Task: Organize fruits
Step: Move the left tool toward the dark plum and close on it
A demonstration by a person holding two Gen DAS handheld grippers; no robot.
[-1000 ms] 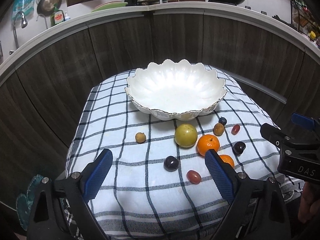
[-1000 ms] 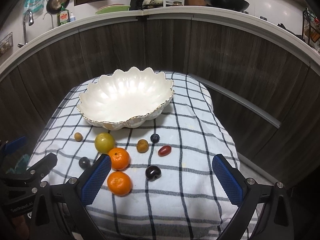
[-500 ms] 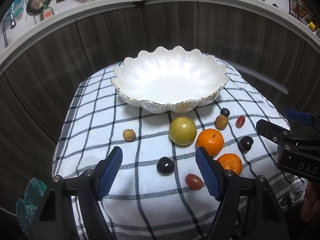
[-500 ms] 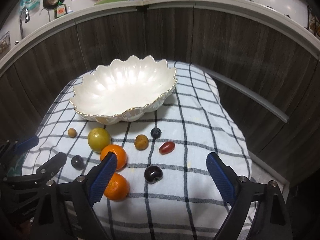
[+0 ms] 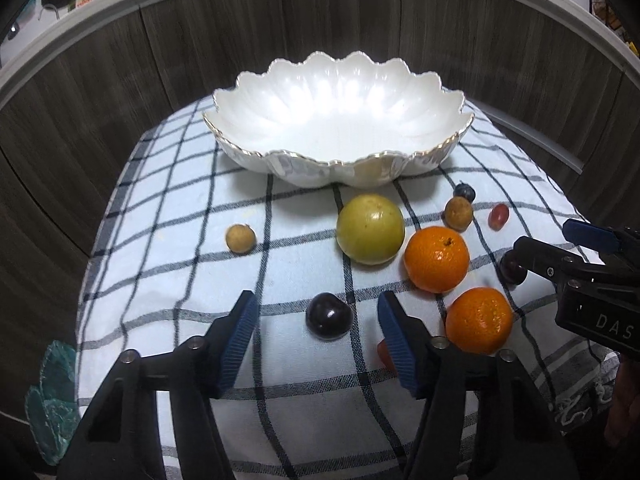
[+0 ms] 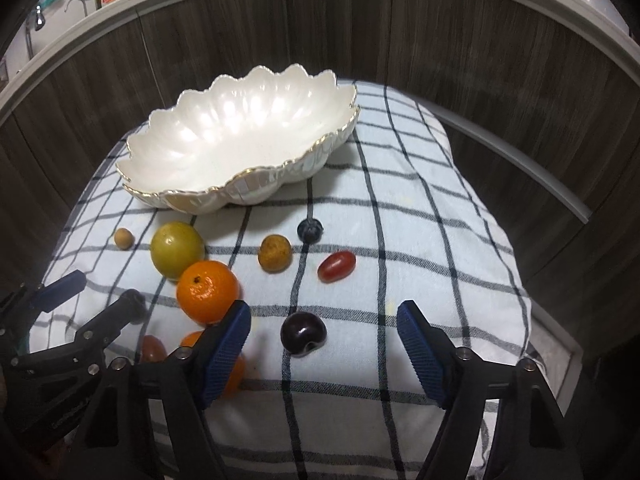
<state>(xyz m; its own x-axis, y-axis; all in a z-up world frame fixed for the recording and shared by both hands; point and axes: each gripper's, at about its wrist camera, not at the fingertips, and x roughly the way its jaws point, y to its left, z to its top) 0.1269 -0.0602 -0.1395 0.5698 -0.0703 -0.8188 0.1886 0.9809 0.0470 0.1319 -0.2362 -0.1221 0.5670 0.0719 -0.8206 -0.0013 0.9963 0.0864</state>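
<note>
The bowl (image 5: 340, 120) looks like glossy, pearly glazed ceramic with a gilt rim. The checked cloth (image 6: 420, 240) is matt, woven and slightly nubby. Both dark cherries (image 5: 329, 316) (image 6: 303, 334) shine smooth; the oranges (image 5: 436, 259) are dimpled.

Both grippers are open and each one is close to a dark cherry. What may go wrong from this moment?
1. The left gripper frames a dark cherry; it is round and glossy, so it may slip or roll on the checked cloth.
2. The left gripper's right finger hides part of a red grape and may knock it.
3. The right gripper works beside two oranges; a nudge might send them rolling.
</note>
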